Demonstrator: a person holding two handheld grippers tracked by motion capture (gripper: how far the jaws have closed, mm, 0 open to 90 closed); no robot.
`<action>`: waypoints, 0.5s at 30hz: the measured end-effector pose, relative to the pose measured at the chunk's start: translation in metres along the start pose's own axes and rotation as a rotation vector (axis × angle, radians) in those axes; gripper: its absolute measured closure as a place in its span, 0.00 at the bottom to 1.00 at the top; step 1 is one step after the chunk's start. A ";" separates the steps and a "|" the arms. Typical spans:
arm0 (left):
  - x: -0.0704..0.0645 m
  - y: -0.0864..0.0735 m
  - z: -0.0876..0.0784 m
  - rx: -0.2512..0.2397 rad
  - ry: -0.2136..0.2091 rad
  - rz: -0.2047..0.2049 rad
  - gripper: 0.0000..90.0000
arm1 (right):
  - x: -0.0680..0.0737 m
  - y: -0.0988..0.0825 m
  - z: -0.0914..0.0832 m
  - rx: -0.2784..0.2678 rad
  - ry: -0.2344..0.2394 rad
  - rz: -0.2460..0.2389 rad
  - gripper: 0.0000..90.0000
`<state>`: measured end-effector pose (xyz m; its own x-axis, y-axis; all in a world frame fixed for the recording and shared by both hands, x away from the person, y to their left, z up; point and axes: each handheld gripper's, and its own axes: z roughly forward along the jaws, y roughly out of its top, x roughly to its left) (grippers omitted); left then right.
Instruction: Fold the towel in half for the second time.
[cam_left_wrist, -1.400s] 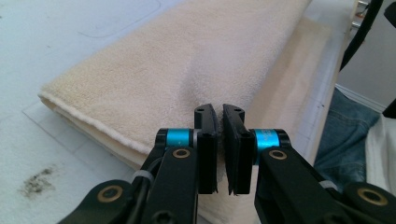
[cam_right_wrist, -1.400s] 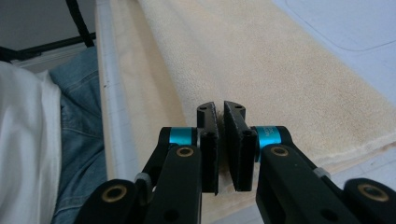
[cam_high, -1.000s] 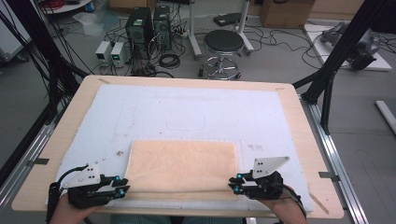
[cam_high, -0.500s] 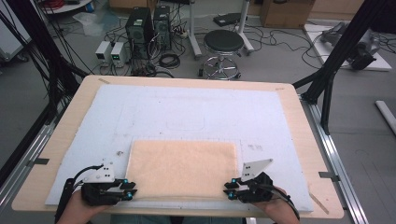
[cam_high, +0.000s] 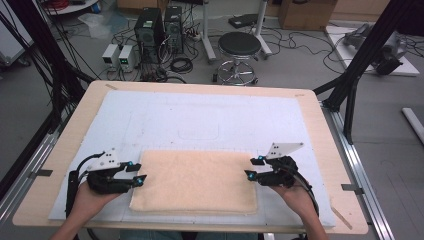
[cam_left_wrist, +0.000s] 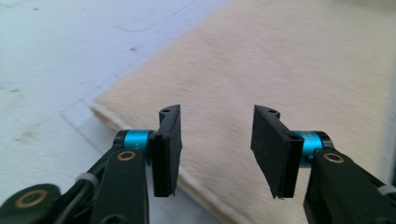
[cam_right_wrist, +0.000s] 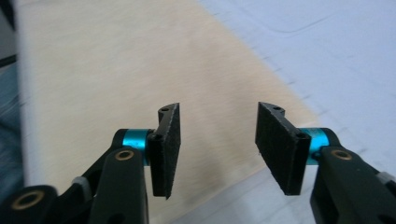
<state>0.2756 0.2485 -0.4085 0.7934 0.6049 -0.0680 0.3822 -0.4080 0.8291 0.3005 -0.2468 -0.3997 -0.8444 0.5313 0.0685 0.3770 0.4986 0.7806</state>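
The flat beige rectangular fleece cloth (cam_high: 195, 181) has its fold layers indistinct (motion blur). The left gripper (cam_high: 139, 174) and right gripper (cam_high: 251, 167) have just been opening; nothing is gripped above the white foam mat (cam_high: 200, 115).

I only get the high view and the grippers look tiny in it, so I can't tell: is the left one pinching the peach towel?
Observer: No. In the left gripper view the left gripper has its jaws apart. They have just been opening, and nothing is between them. The towel lies beneath.
Operator: What about the right one?
Observer: In its own view the right gripper is the same. Its jaws have just been opening, the gap is empty, and it is above the towel's edge.
Operator: Is the towel thin?
Observer: From the left gripper view its near edge looks thick and rounded, like a fold. I cannot count the layers.
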 end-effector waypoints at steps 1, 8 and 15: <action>0.005 0.001 0.003 0.001 0.012 -0.017 0.56 | -0.005 0.001 0.002 0.001 -0.015 0.005 0.52; 0.032 0.011 0.025 -0.017 0.062 -0.094 0.47 | -0.033 0.004 0.015 0.001 -0.075 0.067 0.41; 0.053 0.008 0.045 0.018 0.076 -0.145 0.43 | -0.047 0.003 0.033 0.017 -0.064 0.110 0.37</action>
<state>0.3423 0.2461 -0.4303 0.6918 0.7077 -0.1435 0.4990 -0.3250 0.8034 0.3536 -0.2474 -0.4206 -0.7719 0.6257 0.1129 0.4730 0.4464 0.7596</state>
